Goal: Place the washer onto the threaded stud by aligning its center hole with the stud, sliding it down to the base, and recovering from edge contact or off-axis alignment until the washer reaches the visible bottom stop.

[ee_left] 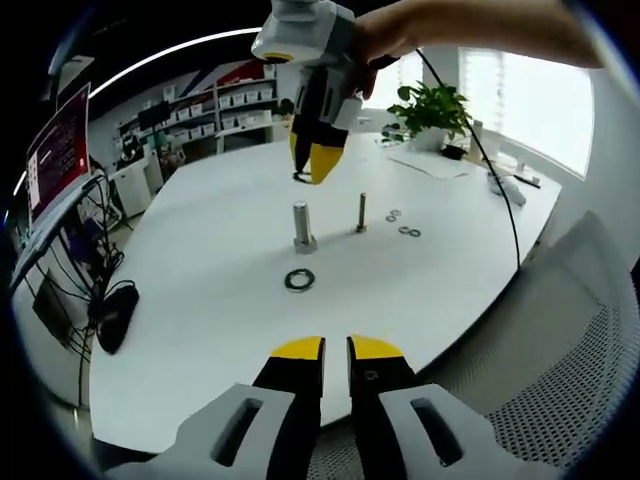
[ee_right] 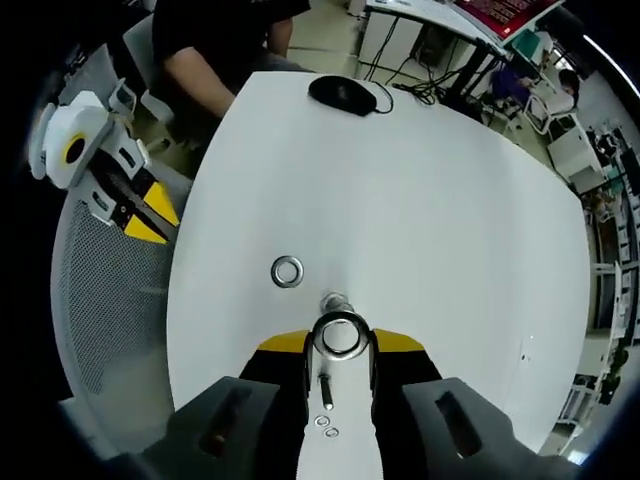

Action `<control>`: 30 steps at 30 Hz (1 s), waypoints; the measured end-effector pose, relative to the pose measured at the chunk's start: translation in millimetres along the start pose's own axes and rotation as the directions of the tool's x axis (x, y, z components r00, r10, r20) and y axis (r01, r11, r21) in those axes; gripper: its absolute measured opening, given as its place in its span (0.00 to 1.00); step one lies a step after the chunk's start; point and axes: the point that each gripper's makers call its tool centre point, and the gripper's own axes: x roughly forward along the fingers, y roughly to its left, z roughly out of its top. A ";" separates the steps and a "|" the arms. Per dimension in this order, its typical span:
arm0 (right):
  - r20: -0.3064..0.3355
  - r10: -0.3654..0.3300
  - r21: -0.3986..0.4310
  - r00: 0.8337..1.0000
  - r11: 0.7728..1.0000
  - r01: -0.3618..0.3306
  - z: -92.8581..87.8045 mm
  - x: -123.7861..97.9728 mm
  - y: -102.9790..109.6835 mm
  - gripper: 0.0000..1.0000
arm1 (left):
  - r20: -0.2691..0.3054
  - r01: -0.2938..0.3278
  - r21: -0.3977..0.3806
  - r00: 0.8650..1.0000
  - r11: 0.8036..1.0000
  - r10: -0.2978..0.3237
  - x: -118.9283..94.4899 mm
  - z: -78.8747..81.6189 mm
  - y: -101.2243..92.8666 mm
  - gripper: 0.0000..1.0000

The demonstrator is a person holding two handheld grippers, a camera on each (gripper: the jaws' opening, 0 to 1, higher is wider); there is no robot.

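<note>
1. Your right gripper [ee_right: 340, 345] pinches a washer [ee_right: 339, 335] between its yellow-tipped jaws, directly above the thick threaded stud [ee_left: 303, 228]; in the right gripper view the stud's top [ee_right: 334, 301] sits just beyond the washer's ring, and I cannot tell whether they touch. In the left gripper view that same gripper [ee_left: 315, 160] hangs above the stud with the washer [ee_left: 302, 177] at its tips.
2. Your left gripper [ee_left: 336, 352] is held low at the table's near edge, well apart from the stud, jaws nearly together with only a narrow gap and nothing between them.
3. Around the thick stud: a second, thinner stud [ee_left: 361, 213] stands upright just beside it, and one loose large washer [ee_left: 299, 279] lies flat on the table on the stud's near side — nothing stands over the thick stud except the held washer.
4. Count: two studs, one held washer, one large loose washer, and three small washers [ee_left: 403, 225] lying beyond the thin stud.
5. The surface is a plain white table [ee_left: 210, 300]. Far from the stud a black mouse [ee_right: 343, 95] rests near one edge, a potted plant [ee_left: 432, 115] sits at the far side, and a mesh chair [ee_left: 560, 400] stands by the near edge.
6. The room has shelves with bins [ee_left: 215, 110] — and a bright window [ee_left: 530, 100].
</note>
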 end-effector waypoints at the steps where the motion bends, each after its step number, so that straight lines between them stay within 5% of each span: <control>1: -0.002 0.004 0.004 1.000 1.000 -0.004 0.3 1.6 0.2 0.23 | 0.002 0.000 -0.001 1.000 1.000 0.000 0.2 0.1 -0.2 0.07; 30: -0.060 0.057 -0.011 0.997 0.998 -0.058 -0.6 42.3 -0.2 0.23 | 0.004 -0.010 -0.002 1.000 1.000 0.010 -0.3 0.2 1.7 0.04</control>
